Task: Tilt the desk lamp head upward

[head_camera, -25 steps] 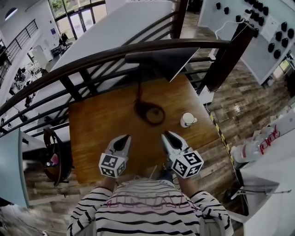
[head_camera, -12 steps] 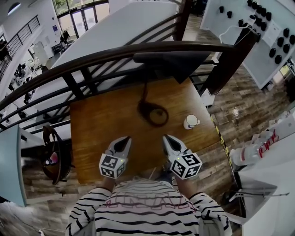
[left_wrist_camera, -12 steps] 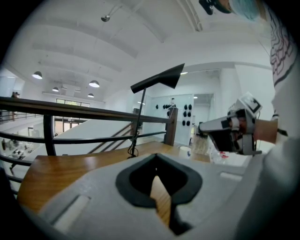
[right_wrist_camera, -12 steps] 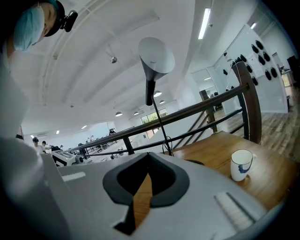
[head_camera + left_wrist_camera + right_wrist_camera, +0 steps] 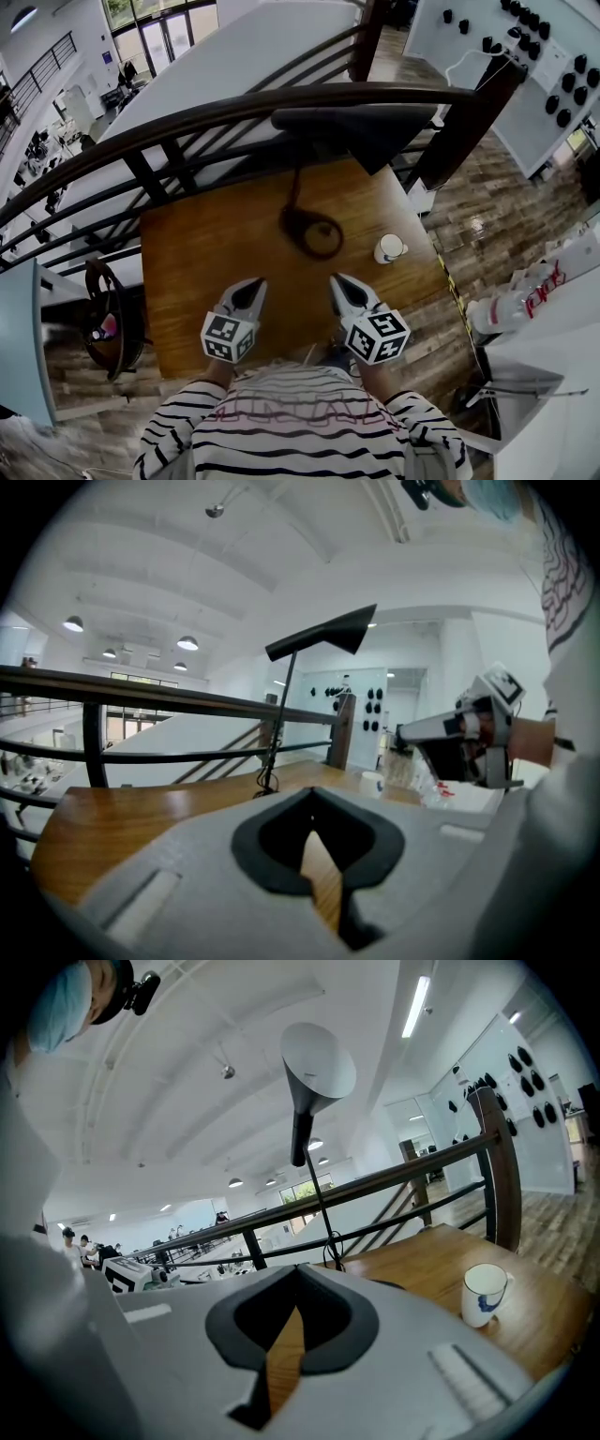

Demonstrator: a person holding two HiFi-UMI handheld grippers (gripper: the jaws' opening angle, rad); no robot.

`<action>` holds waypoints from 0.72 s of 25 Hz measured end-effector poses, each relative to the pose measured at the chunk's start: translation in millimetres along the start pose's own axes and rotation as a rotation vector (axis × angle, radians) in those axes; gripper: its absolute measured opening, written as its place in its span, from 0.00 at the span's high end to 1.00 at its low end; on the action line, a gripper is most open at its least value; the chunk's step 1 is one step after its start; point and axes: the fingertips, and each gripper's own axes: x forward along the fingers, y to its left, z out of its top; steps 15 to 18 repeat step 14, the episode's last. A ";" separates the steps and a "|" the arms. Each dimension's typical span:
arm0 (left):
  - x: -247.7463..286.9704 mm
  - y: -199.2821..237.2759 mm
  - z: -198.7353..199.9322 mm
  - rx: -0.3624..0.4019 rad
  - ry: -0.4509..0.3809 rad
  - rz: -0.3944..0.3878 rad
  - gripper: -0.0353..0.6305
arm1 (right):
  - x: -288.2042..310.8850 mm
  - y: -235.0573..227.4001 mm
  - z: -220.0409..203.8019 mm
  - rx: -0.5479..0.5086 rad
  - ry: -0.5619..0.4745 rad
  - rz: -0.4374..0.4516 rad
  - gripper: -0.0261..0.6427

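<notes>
Along the near edge of the wooden table (image 5: 187,253) both tools hover side by side, and neither has hold of anything. The left gripper (image 5: 251,284) has its jaws pressed together with only bare tabletop showing through the slit. The right gripper (image 5: 338,281) is closed up just the same, empty. Look past them and there's the desk lamp (image 5: 305,211): its round base (image 5: 311,232) stands toward the middle of the far edge, and a thin stem (image 5: 281,714) rises from it. The lamp head (image 5: 356,127) hangs high above the far side of the table, close by the dark railing (image 5: 187,127). A white cup (image 5: 387,247) stands near the right edge, apart from the base. Now, the angle of that head: in the left gripper view it's a dark wedge sloping gently up toward its wide mouth. In the right gripper view the cone flares upward off the top of the stem, pale inside showing. So it reads as raised a little above level, though how much further it could swing I can't tell. With both grippers well short of the lamp, this fits two stories: a head waiting to be lifted, or one already lifted with the hands clear of it. What's plain is that no jaw is on the lamp right now.
</notes>
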 end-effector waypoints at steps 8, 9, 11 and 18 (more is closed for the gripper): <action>15.8 6.5 2.5 -0.007 0.012 -0.017 0.94 | 11.8 -8.8 6.3 -0.002 0.013 -0.005 0.96; 17.9 7.8 2.4 -0.008 0.014 -0.017 0.94 | 13.8 -9.8 6.6 -0.003 0.016 -0.004 0.96; 22.9 10.3 2.8 -0.011 0.016 -0.018 0.94 | 18.1 -12.4 7.8 -0.004 0.020 -0.001 0.96; 31.4 13.1 5.3 -0.013 0.019 -0.023 0.94 | 24.4 -17.8 11.2 -0.005 0.025 0.000 0.96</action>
